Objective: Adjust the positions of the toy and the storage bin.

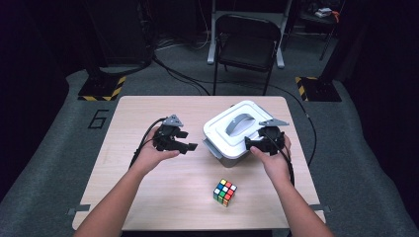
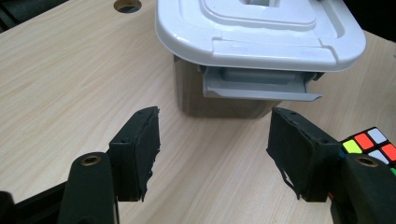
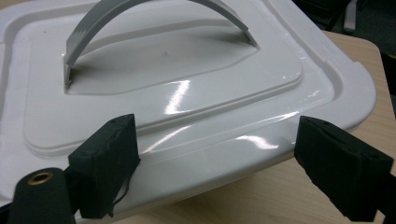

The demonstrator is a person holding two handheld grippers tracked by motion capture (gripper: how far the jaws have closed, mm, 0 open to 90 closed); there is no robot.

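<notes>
Storage box (image 1: 236, 132) sits right of centre on the table (image 1: 148, 187), white lid (image 3: 187, 93) on, grey arched handle (image 3: 154, 18) on top, running roughly toward the far right corner in the high view.

Left tool (image 1: 190, 147): jaws apart, nothing between them, pointing right at the box's near-left side. In the left gripper view the grey latch (image 2: 259, 86) under the lid rim is dead ahead, flap angled out from the wall, apart from both pads (image 2: 140, 149). Clear table between tool and latch, so a straight push forward reaches it.

Right tool (image 1: 248, 143): jaws released, gripping nothing, at the box's near-right edge. In the right gripper view the lid rim runs across between the two pads (image 3: 109, 161); can't tell whether either pad touches the plastic. Right hand (image 1: 274, 160) is the nearer one to the box, practically at the rim; left hand (image 1: 155, 155) stands a short way off.

Judgement: latch work on both sides looks like the step in hand, lid not yet lifted.

Room: Rubik's cube (image 1: 225, 192) lies nearer the person, in front of the box, well apart from both hands in the high view, but it shows just beside the left tool's right jaw in the left gripper view, so mind it on any sweep that way. Box's right side is close to the table's right edge; open table lies to the left.
</notes>
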